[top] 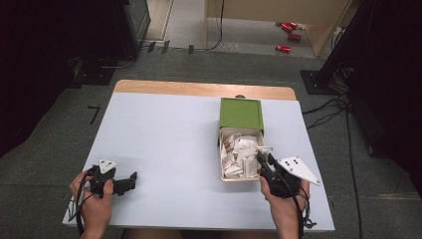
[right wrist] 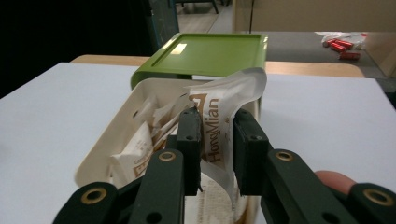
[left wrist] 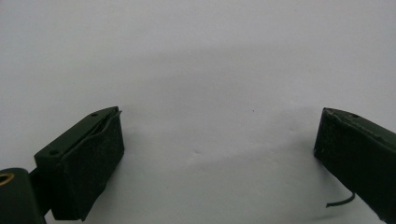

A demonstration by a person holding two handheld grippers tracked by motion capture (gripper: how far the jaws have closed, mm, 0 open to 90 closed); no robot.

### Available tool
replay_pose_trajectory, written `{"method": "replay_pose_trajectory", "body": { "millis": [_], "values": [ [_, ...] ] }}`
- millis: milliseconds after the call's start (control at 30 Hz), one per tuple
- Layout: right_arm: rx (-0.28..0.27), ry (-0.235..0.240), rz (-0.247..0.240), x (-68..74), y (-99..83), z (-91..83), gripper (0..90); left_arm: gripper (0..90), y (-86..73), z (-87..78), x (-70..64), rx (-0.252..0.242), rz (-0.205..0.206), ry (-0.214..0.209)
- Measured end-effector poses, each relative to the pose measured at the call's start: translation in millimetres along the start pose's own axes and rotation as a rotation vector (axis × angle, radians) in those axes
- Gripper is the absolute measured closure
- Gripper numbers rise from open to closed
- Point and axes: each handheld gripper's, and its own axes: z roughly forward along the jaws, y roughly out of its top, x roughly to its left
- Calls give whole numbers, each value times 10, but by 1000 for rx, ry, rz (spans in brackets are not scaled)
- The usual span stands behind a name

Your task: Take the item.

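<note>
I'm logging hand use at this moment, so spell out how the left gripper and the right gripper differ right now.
The left gripper has its jaws wide apart with nothing between them; the right gripper is shut on a white sachet. The left gripper sits low over the bare white table, far from the drawer box, while the right gripper reaches into the box's open drawer. Both are hand-held, with black jaws.

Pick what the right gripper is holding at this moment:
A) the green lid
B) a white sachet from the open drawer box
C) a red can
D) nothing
B: the right gripper has its jaws shut on a white sachet above the drawer box.
</note>
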Motion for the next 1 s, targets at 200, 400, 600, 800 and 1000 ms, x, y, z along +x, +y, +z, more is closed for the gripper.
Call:
{"method": "replay_pose_trajectory", "body": {
  "millis": [200,400,600,800,1000],
  "values": [
    [-14,-60,9,-163,15,-46,761,17,0,0,0,0,0,0],
    [1,-101,25,-303,-38,-15,760,17,0,0,0,0,0,0],
    [26,-124,45,-413,-114,53,760,17,0,0,0,0,0,0],
    [52,-141,55,-496,-198,131,758,17,0,0,0,-1,0,0],
    [85,-161,71,-584,-300,212,756,17,0,0,0,0,0,0]
  ]
}}
